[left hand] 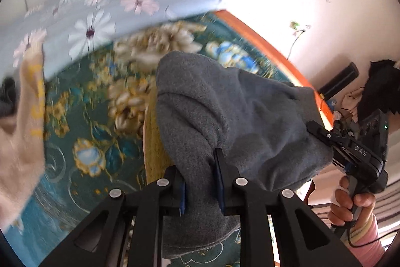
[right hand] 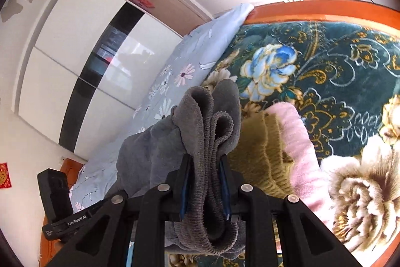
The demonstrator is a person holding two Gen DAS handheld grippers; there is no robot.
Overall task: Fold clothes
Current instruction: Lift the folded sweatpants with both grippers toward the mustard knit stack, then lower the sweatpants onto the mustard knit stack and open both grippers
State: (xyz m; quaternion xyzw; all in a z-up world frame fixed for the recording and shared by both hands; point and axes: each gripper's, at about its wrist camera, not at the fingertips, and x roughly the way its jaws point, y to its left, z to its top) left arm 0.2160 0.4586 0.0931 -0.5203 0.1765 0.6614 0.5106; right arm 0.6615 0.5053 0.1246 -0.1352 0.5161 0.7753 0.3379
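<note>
A grey fleece garment is held up above the bed between both grippers. My left gripper is shut on one bunched edge of it. My right gripper is shut on its ribbed hem, which is folded in several layers between the jaws. The right gripper also shows in the left wrist view, clamped on the garment's far edge, with a hand on its handle. The left gripper's black body shows in the right wrist view. The cloth sags between the two grips.
The bed has a dark green floral blanket and an orange wooden frame. A light blue flowered quilt lies along one side. An olive knit garment and a pink fleece one lie beneath. A white wardrobe stands beyond.
</note>
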